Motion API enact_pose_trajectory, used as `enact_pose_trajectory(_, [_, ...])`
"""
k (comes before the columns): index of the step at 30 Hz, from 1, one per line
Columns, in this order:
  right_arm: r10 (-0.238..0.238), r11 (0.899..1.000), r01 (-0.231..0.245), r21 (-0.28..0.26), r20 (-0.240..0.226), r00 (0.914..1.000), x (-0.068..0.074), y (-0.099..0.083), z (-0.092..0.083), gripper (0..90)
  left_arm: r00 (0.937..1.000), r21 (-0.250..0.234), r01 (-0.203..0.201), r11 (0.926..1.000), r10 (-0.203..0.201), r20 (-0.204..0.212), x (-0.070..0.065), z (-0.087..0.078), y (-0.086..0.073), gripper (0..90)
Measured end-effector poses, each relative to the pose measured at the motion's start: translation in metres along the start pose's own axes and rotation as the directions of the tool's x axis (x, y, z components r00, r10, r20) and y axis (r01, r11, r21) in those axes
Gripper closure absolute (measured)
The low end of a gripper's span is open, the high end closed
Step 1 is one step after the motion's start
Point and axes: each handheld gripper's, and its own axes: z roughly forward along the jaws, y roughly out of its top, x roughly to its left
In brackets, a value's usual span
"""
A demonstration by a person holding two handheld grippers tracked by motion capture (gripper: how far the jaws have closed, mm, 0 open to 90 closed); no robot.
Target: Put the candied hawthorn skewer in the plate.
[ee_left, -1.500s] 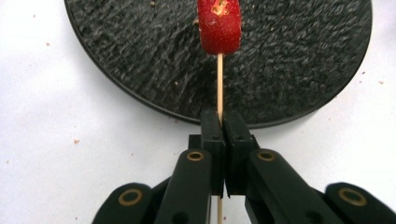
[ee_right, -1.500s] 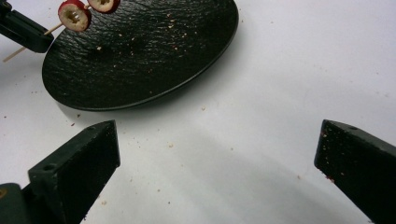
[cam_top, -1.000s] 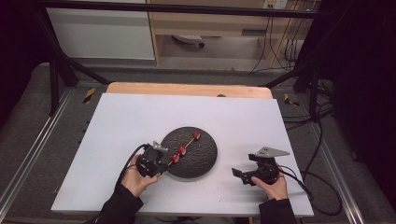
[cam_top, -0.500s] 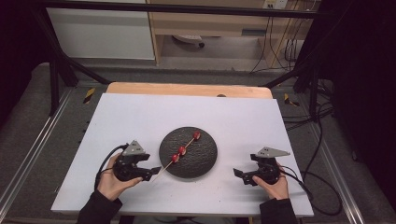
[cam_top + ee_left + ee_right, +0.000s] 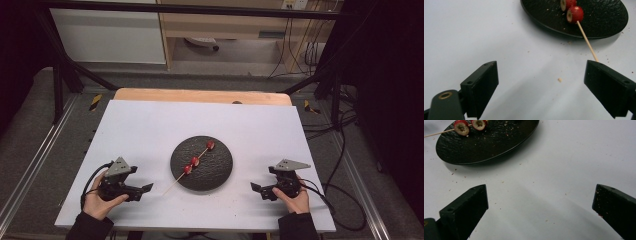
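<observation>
A skewer (image 5: pixel 192 166) carrying three red fruit pieces is lying slantwise across a black plate (image 5: pixel 220 172), which is sitting near the middle of the white worktop (image 5: pixel 150 125). Its bare wooden end is sticking out over the plate's near-left rim and pointing toward the left tool (image 5: pixel 146 188).

That left tool is resting on the worktop to the left of the plate, apart from it, in the person's left hand (image 5: pixel 97 202). Its jaws have just been opening and are now standing spread wide with nothing between them; in the left gripper view the stick's tip is ending just beyond one jaw.

The right tool (image 5: pixel 256 189) is sitting on the worktop to the right of the plate, held by the right hand (image 5: pixel 295 200), its jaws also standing wide apart over bare, crumb-speckled worktop.
</observation>
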Motion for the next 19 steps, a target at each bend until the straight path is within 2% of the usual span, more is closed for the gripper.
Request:
enact_pose_trajectory(7, [-0.001, 1.000, 0.001, 0.012, 0.000, 1.0000, -0.002, -0.005, 0.001, 0.7, 0.9996, -0.001, 0.025, 0.9997, -0.025, -0.015, 0.007, -0.004, -0.016, 12.1])
enact_pose_trajectory(12, [0.002, 1.000, -0.002, 0.029, -0.002, 1.0000, -0.002, -0.008, 0.002, 0.7, 0.9998, -0.005, 0.017, 0.9998, -0.017, -0.011, 0.008, -0.005, -0.017, 12.1])
enact_pose_trajectory(19, [-0.003, 1.000, 0.003, 0.025, -0.002, 1.0000, -0.002, -0.008, 0.001, 0.7, 0.9998, -0.008, 0.016, 0.9998, -0.016, -0.010, 0.008, -0.006, -0.017, 12.1])
